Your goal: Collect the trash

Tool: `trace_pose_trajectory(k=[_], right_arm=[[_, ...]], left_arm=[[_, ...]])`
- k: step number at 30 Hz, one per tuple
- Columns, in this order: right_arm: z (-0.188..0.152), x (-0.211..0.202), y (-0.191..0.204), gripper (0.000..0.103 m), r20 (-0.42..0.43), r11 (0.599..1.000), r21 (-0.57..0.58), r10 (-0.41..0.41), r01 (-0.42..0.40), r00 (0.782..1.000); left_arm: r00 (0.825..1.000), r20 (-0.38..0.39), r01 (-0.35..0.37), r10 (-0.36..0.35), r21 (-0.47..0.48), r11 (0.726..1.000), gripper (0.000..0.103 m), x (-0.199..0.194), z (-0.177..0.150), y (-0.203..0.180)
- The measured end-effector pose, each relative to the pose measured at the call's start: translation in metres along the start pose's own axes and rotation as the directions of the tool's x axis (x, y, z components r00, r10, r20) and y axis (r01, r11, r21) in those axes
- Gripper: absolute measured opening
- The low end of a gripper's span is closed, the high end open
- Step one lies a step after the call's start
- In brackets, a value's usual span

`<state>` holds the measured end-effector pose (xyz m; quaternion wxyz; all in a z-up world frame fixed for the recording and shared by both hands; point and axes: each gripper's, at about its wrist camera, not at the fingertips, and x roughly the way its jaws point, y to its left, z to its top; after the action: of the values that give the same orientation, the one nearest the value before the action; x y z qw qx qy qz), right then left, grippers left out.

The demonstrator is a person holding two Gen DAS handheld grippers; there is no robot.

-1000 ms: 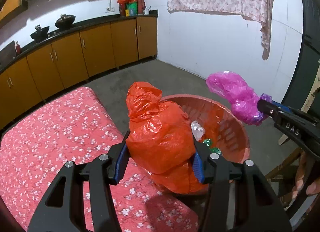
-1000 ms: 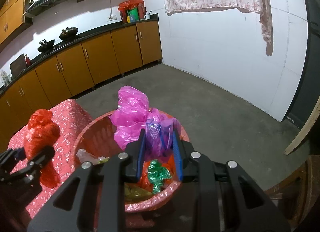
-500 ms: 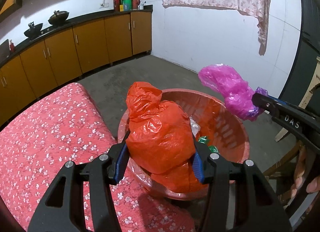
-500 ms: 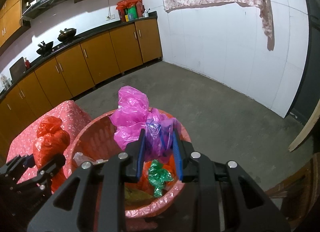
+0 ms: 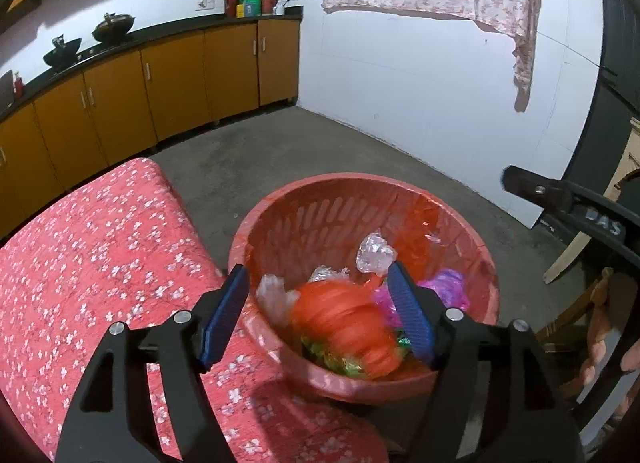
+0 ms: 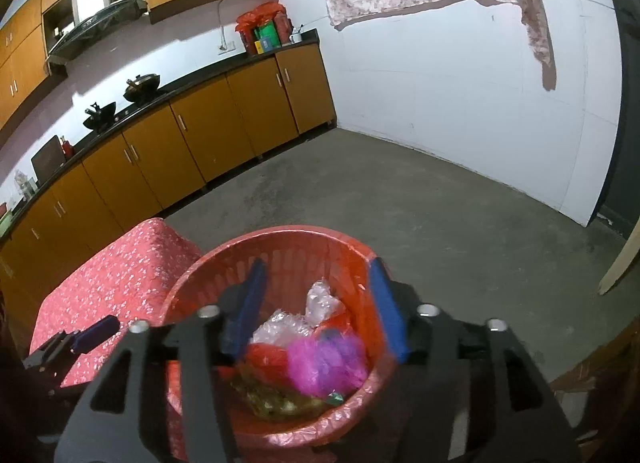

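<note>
Both tools are spread wide above the round red plastic slotted basket [image 5: 400,207], and neither is pinching anything. The left tool [image 5: 316,311] hangs over the near rim with its blue pads apart; the right tool [image 6: 316,303] sits over the basket's middle, likewise parted.

The trash is inside the basket. The crumpled orange-red plastic bag [image 5: 344,327] shows as a motion-blurred lump low in the bowl, so it is probably not yet settled, though the blur makes that hard to confirm. The crumpled magenta plastic bag [image 6: 324,363] lies beside it on the side away from the table, on top of clear crinkled wrappers [image 6: 316,303] and some green foil scraps [image 5: 332,363]. The basket stands on the edge of the table with the red floral cloth [image 5: 100,263], part of its base apparently overhanging the concrete floor [image 6: 400,199].

The step in hand looks like the release and pull-back after the drop. To do it well, lift both tools straight up and clear of the rim before swinging sideways, since a nudge to the wall could tip a basket perched this near the edge. Keep the pads parted until they are clear of the plastic, so no loose fold is caught and dragged out. Then look over the floral cloth for any scrap left to collect.
</note>
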<state>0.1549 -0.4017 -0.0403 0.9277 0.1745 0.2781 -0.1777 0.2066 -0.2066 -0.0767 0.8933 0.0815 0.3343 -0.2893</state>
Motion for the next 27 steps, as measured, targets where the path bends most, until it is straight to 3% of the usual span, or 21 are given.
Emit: trace_pose_trajectory(k=[1, 3, 6, 11, 18, 21, 27], right_arm=[[-0.001, -0.003, -0.002, 0.076, 0.006, 1.0, 0.0, -0.01, 0.01, 1.0], [-0.003, -0.011, -0.005, 0.089, 0.038, 0.999, -0.004, -0.042, 0.042, 0.998], [-0.006, -0.027, -0.004, 0.095, 0.097, 0.994, -0.054, -0.093, 0.099, 0.991], [-0.011, -0.064, 0.009, 0.099, 0.212, 0.984, -0.12, -0.108, 0.135, 0.971], [-0.029, -0.124, 0.045, 0.099, 0.253, 0.974, -0.199, -0.055, 0.107, 0.966], [-0.037, -0.143, 0.055, 0.099, 0.253, 0.974, -0.213, -0.018, 0.074, 0.967], [-0.058, -0.184, 0.069, 0.099, 0.271, 0.97, -0.243, 0.037, 0.031, 0.962]], left_arm=[[1.0, 0.001, -0.007, 0.007, -0.011, 1.0, 0.073, -0.002, -0.001, 0.004], [0.999, 0.01, -0.032, 0.032, -0.034, 0.999, 0.075, -0.009, -0.004, 0.012], [0.994, 0.054, -0.092, 0.095, -0.046, 0.995, 0.085, -0.029, -0.009, 0.023], [0.957, 0.192, -0.211, 0.219, -0.063, 0.975, 0.099, -0.086, -0.02, 0.032], [0.868, 0.332, -0.354, 0.37, -0.111, 0.929, 0.101, -0.175, -0.047, 0.033], [0.838, 0.342, -0.393, 0.425, -0.161, 0.905, 0.101, -0.199, -0.058, 0.036], [0.816, 0.312, -0.409, 0.487, -0.284, 0.867, 0.101, -0.238, -0.082, 0.05]])
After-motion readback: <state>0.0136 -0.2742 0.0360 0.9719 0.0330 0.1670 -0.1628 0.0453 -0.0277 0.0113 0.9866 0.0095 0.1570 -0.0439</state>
